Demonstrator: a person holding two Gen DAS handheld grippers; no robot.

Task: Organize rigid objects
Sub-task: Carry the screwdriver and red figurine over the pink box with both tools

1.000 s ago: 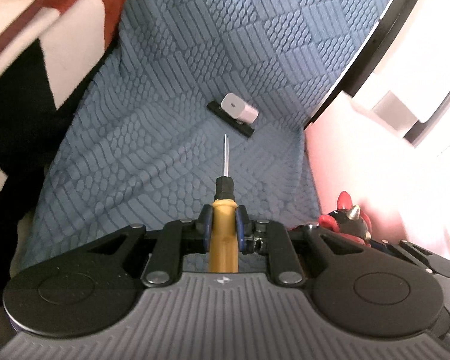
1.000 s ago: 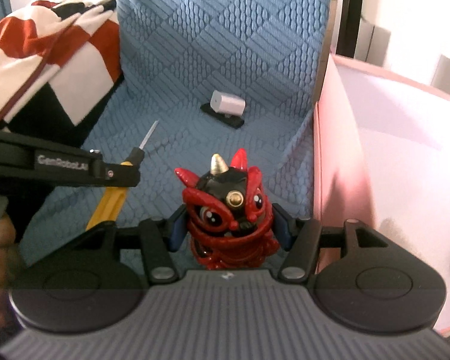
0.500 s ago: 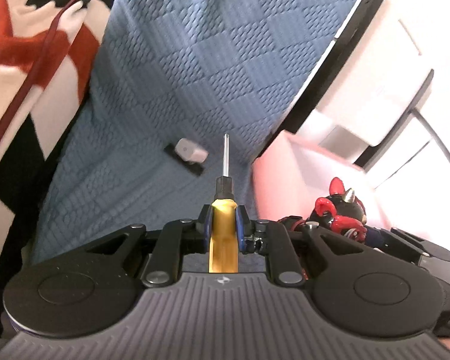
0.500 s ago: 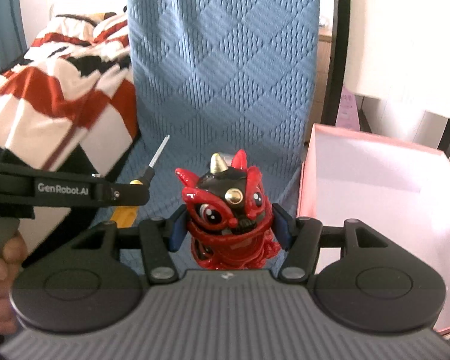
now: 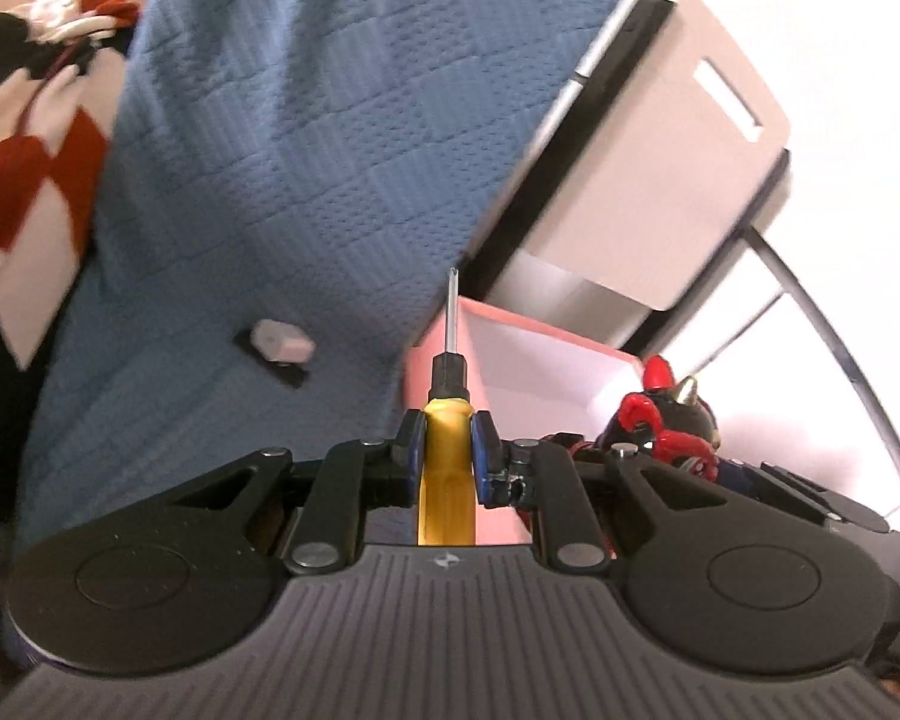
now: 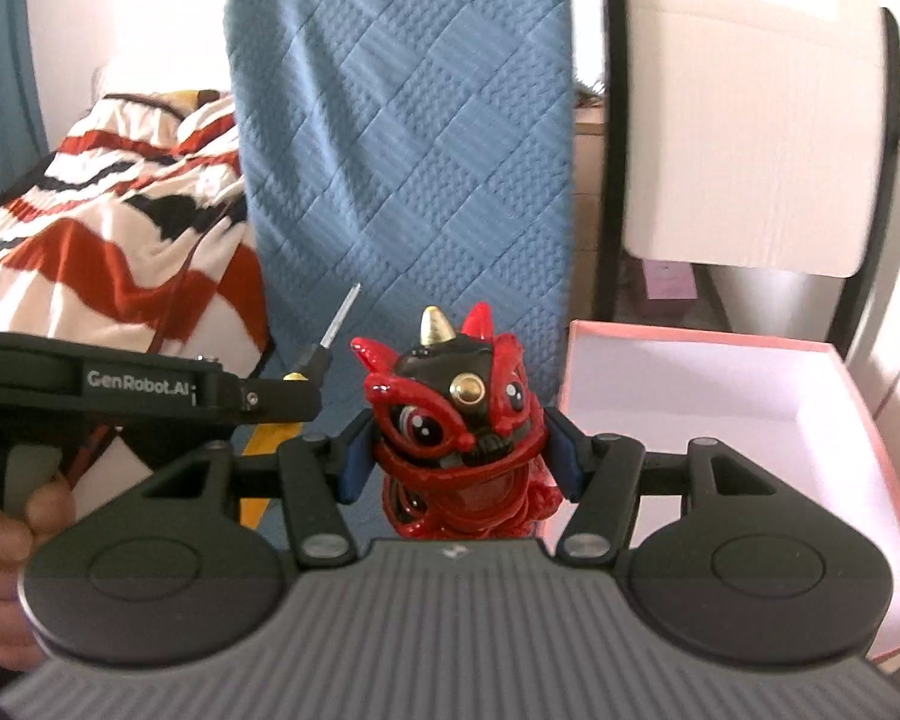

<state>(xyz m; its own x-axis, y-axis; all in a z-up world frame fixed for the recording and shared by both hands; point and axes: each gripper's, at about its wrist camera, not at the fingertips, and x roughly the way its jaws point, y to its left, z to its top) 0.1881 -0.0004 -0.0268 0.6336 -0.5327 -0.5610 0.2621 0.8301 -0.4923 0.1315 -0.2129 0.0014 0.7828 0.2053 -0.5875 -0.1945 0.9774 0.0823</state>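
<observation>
- Clamped between the narrow jaws of the left gripper (image 5: 447,447) in the left wrist view: a yellow-handled screwdriver (image 5: 447,468), shaft aimed straight ahead.
- Pink box (image 5: 546,348) is seen ahead and right of the jaws; white charger (image 5: 282,342) lies ahead-left on the blue quilted cover (image 5: 300,150).
- Lion figurine (image 5: 672,420) is seen far right of the jaws.
- Right wrist view: right gripper (image 6: 459,450) jaws are closed on the red lion figurine (image 6: 456,414), held upright, facing the camera.
- Pink box (image 6: 714,390) sits open, just right of the jaws.
- Left gripper (image 6: 210,390) with screwdriver (image 6: 330,336) is seen left of the jaws, tip tilted up-right.
</observation>
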